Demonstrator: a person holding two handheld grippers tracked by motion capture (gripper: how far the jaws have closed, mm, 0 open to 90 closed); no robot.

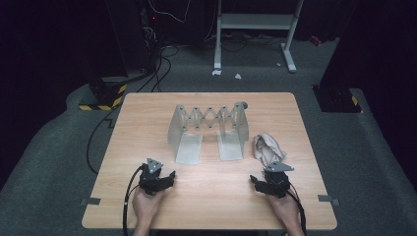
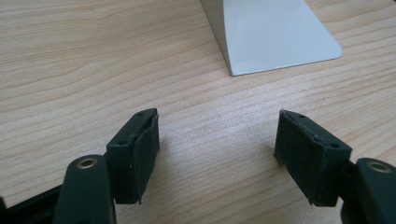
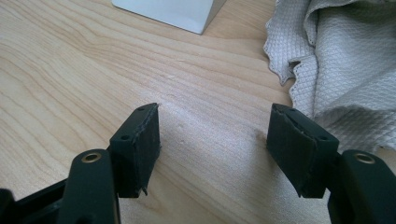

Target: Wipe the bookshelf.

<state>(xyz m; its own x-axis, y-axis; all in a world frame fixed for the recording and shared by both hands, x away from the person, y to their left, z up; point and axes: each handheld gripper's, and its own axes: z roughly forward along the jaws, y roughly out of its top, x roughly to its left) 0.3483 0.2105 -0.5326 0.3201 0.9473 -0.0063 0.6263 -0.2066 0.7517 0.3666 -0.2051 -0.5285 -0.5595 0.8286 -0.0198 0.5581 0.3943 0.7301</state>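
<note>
That crumpled beige waffle-weave cloth (image 3: 345,60) near the tabletop's right edge is soft, light; pinch a raised fold. Both grippers' jaws stand apart, empty.

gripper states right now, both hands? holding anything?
Left gripper: open, nothing between the jaws, bare table under them.
Right gripper: open, holding nothing; the crumpled cloth lies just beside it.

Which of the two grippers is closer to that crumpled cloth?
The right gripper: the cloth lies just beyond it. The left gripper sits across the table, in front of the metal rack.
</note>
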